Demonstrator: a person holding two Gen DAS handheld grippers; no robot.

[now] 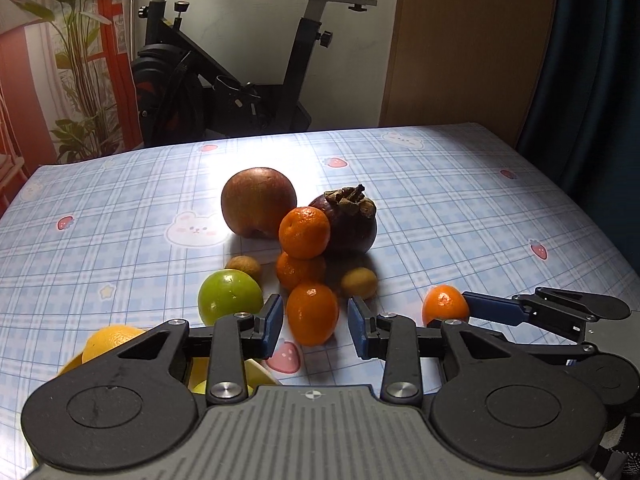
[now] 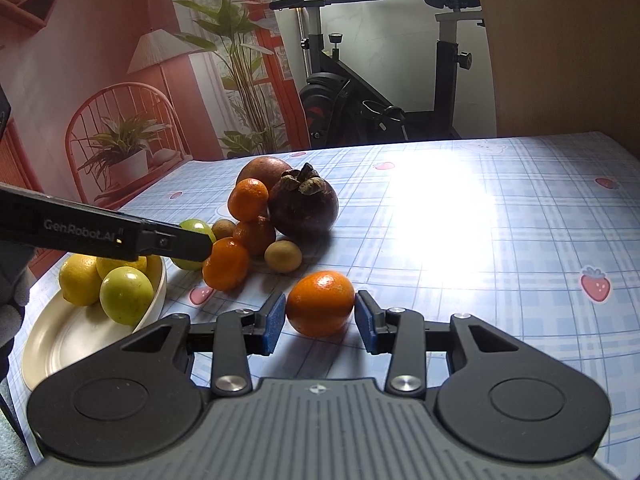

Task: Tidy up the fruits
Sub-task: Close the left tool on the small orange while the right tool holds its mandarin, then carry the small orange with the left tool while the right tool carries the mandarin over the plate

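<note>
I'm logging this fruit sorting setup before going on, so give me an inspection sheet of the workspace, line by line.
Surface: table under a blue plaid cloth with strawberry and bunny prints; strong glare in the middle.
Job's things: white bowl holding yellow and green citrus; a pile of apple, mangosteen, mandarins, green fruit and small brown fruits; one lone mandarin.
Clutter: nothing seen.
Tongs: left tongs straddle the nearest pile mandarin, pads not touching; right tongs shut on the lone mandarin.
Cables: nothing seen.
Surroundings: exercise bike, printed room backdrop with plants, wooden cabinet.
</note>
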